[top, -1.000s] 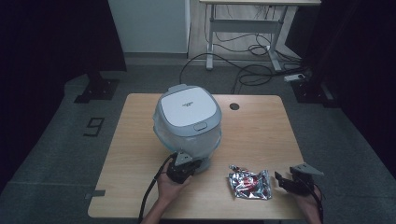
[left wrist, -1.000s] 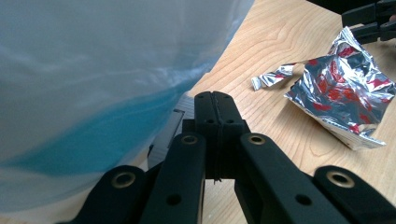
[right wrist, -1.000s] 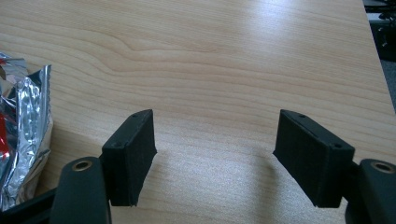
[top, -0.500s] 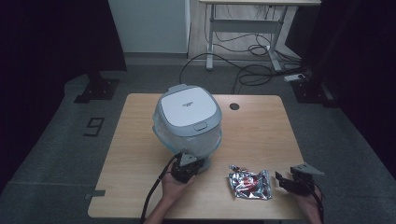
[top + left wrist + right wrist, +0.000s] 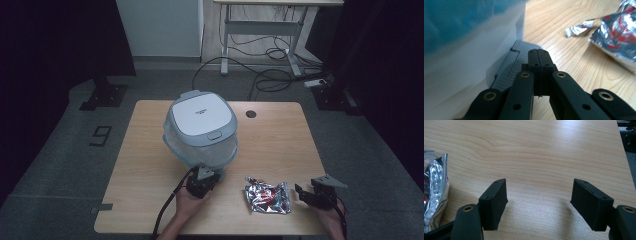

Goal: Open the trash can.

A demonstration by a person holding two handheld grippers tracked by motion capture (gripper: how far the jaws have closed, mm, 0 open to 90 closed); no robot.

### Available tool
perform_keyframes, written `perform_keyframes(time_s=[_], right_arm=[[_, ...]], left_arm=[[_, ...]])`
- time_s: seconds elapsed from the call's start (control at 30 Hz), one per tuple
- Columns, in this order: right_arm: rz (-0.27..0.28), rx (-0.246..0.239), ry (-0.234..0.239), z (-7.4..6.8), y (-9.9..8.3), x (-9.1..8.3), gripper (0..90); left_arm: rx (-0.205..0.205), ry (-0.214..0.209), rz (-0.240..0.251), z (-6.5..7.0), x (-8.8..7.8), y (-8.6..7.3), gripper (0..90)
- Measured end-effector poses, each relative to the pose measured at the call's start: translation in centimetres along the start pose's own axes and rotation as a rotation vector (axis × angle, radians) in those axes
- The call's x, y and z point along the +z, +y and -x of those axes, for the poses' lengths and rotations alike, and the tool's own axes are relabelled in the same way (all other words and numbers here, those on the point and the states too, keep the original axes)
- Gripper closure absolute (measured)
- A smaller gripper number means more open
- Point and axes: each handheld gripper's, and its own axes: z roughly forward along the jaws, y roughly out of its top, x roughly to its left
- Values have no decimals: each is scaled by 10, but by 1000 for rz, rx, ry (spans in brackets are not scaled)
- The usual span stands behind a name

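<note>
Two grippers are at work near the front edge of the desk (image 5: 150, 150). The left gripper (image 5: 204, 176) is clenched, its black jaws pressed flat together with nothing between them; in the left gripper view its tip (image 5: 539, 53) sits at the grey base plate (image 5: 516, 60) at the foot of the white rice cooker (image 5: 201, 127), and whether it actually touches the plate I cannot tell. The right gripper (image 5: 305, 192) is released, jaws spread wide over bare wood in the right gripper view (image 5: 539, 202), holding nothing, with the foil packet (image 5: 434, 192) just beside its left jaw.

That cooker stands upright at the middle of the desk, lid shut, a clear bluish plastic bag (image 5: 180, 150) drawn around its body. Its latch button (image 5: 214, 135) faces the person and slightly to the right, so its front-to-back axis runs roughly from the far edge toward the near one.

Lying flat and crumpled, the foil packet (image 5: 267, 197) rests between the two grippers, its longer side running along the front edge. Open wood lies to the left of the cooker and on the right half of the desk, where a round cable hole (image 5: 251, 114) sits toward the far edge.
</note>
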Motion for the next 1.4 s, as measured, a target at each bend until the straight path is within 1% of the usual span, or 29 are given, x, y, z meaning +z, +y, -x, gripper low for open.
perform_keyframes(time_s=[0.07, 0.13, 0.17, 0.2, 0.27, 0.4, 0.5, 0.57, 0.7, 0.77, 0.83, 0.93, 0.97, 1.03, 1.1, 1.17, 1.2, 1.23, 1.27, 1.33, 1.4], right_arm=[[-1, -1, 1, 0, 0, 0, 284], [1, -3, 2, 0, 0, 0, 284], [1, -3, 2, 0, 0, 0, 284], [1, -1, 1, 0, 0, 0, 284], [1, -1, 2, 0, 0, 0, 284], [-2, -4, 4, -1, 0, 1, 284], [-3, -8, 5, -2, 0, 1, 284], [-4, -11, 6, -3, 0, 1, 284], [-8, -15, 8, -4, 0, 2, 284], [-8, -15, 7, -4, 0, 2, 284], [-10, -18, 9, -4, 0, 2, 284], [-9, -19, 10, -5, 0, 2, 284], [-9, -20, 10, -5, 0, 2, 284], [-10, -22, 8, -5, 0, 2, 284], [-12, -24, 9, -5, 0, 2, 284], [-12, -24, 8, -4, 0, 2, 284], [-13, -23, 7, -4, 0, 2, 284], [-13, -23, 7, -4, 0, 3, 284], [-13, -23, 7, -4, 0, 3, 284], [-13, -24, 7, -4, 0, 2, 284], [-13, -23, 7, -4, 0, 2, 284]], left_arm=[[0, -3, 3, -1, 0, 0, 900], [3, 11, 3, -1, 0, -1, 900], [3, 11, 3, -1, 0, -1, 900], [-7, 12, 5, 0, 0, -2, 900], [6, 24, 6, 1, 1, -3, 900], [16, 49, 4, 4, 2, -4, 900], [18, 56, 10, 6, 3, -5, 900], [26, 59, 8, 6, 3, -6, 900], [48, 82, 4, 10, 4, -6, 900], [58, 91, -6, 11, 4, -6, 900], [80, 105, -21, 13, 6, -6, 900], [86, 112, -25, 16, 8, -7, 900], [94, 115, -28, 15, 8, -7, 900], [86, 112, -40, 16, 10, -9, 900], [109, 124, -50, 19, 12, -11, 900], [126, 139, -49, 20, 12, -12, 900], [114, 133, -50, 19, 12, -11, 900], [91, 118, -50, 17, 12, -11, 900], [83, 108, -47, 15, 12, -11, 900], [78, 102, -43, 14, 11, -11, 900], [80, 107, -45, 14, 12, -11, 900]])
